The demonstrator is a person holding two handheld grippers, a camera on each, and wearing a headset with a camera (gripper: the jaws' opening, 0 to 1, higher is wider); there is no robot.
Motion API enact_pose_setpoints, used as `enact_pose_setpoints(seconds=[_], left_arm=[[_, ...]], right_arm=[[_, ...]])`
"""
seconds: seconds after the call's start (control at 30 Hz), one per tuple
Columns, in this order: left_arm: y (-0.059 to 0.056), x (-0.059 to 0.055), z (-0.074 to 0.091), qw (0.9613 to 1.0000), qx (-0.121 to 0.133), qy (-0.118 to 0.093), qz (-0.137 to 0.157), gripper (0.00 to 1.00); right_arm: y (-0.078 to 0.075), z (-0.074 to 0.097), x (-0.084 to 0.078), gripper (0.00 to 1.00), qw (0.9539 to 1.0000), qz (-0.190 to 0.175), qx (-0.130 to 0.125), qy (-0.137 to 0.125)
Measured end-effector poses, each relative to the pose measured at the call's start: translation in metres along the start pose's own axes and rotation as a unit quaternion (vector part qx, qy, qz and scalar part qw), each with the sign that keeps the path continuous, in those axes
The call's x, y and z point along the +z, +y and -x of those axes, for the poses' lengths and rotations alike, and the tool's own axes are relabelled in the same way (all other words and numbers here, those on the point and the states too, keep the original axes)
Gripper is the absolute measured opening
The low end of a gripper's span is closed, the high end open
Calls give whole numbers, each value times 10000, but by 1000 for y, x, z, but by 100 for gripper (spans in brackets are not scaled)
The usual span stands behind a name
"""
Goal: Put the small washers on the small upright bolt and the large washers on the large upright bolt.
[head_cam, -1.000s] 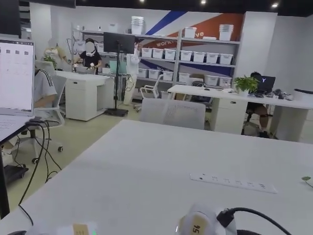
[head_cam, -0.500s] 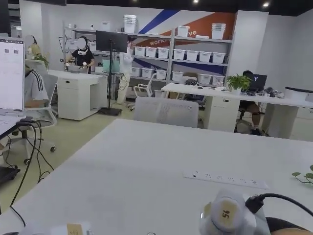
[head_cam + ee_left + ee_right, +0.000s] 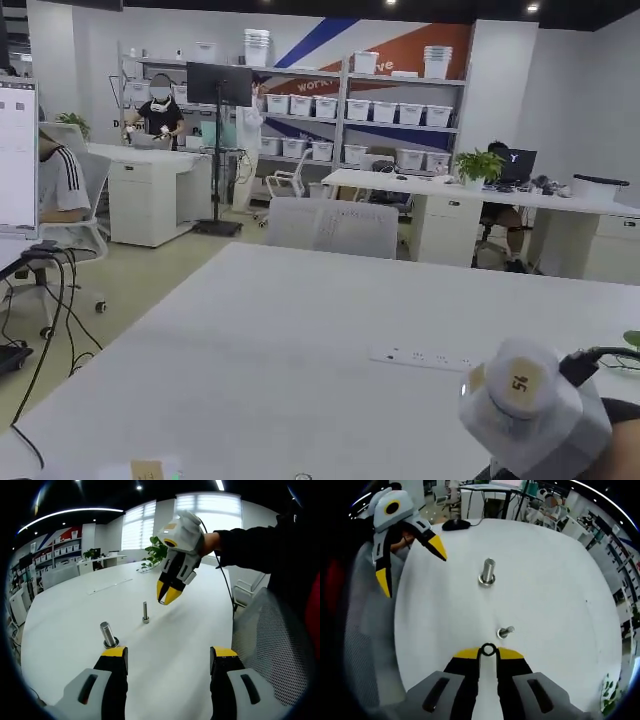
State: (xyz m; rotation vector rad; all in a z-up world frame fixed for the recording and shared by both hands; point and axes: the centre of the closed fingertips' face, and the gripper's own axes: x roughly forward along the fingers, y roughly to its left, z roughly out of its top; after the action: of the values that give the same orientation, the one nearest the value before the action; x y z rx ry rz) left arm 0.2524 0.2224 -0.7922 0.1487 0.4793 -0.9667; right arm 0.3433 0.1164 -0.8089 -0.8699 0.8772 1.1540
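White tabletop [image 3: 300,330] stretches out in front of the person, with a power strip [image 3: 425,357] lying across it. The right gripper [image 3: 488,653] has its yellow-tipped jaws pinched together on a washer [image 3: 488,644], a thin metal ring standing up between the tips. It hangs in the air over the table, close to the small bolt [image 3: 506,631], with the large bolt [image 3: 487,572] farther off. Both bolts stand upright on the table, apart from each other.

The left gripper [image 3: 170,655] has its jaws spread wide with nothing between them. In its own view, the large bolt sits just ahead of the jaw on the left.

In the head view the right gripper's housing shows higher and farther right than a second ago. Then it was below the strip's left end; now it is past the strip's right end.
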Motion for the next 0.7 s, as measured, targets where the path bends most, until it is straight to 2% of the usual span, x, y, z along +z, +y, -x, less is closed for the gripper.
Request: enact_pose_setpoints(seconds=[0.3,0.7], left_arm=[[1,-1,1,10000,34,2,11,66],[2,-2,1,10000,62,7,37,66]], right_arm=[[-17,4,13,13,9999,76,-133,-54],[-32,-7,22,13,9998,190,-37,42]])
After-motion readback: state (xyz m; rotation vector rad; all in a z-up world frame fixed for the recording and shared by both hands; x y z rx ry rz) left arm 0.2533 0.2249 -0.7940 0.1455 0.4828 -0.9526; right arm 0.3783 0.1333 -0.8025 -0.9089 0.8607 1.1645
